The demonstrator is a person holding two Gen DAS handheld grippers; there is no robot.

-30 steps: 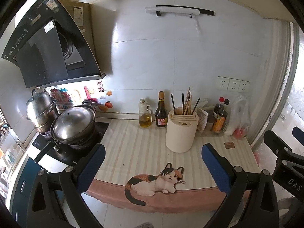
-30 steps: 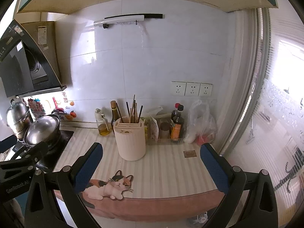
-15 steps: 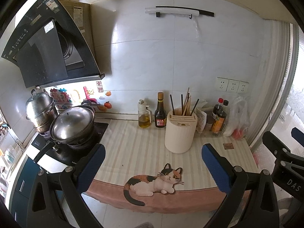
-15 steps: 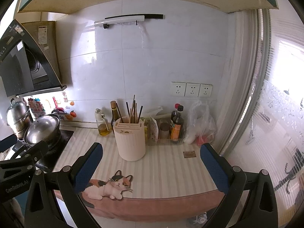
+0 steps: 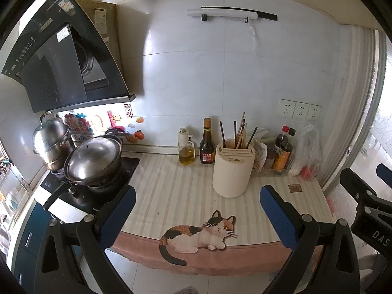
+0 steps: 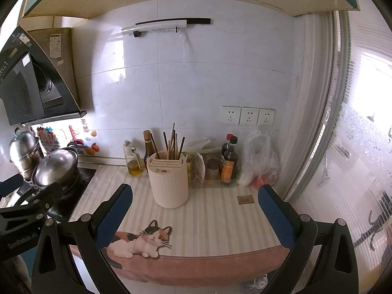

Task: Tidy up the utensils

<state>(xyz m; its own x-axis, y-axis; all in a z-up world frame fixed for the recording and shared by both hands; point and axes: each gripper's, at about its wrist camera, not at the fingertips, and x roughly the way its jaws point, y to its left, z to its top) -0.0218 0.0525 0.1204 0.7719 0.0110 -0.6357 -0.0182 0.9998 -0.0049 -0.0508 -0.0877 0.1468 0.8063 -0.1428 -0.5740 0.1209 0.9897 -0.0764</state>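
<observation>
Both grippers, left (image 5: 196, 209) and right (image 6: 194, 207), hung spread apart and empty before the chopstick holder (image 6: 168, 180), whose loosely leaning chopsticks (image 6: 172, 143) might scatter if nudged.

Chopsticks (image 5: 241, 132) in holder (image 5: 232, 171), ctr counter (image 5: 171, 191)

On the desk (image 5: 171, 186) there was 1 cream utensil holder (image 5: 232, 169) with approx. 7 chopsticks (image 5: 241, 132), count not sure. Also 1 oil bottle (image 5: 186, 148), 1 dark sauce bottle (image 5: 207, 144), 2 pots (image 5: 94, 159), 3 wall sockets (image 5: 300, 110), 1 plastic bag (image 5: 307, 152).
</observation>
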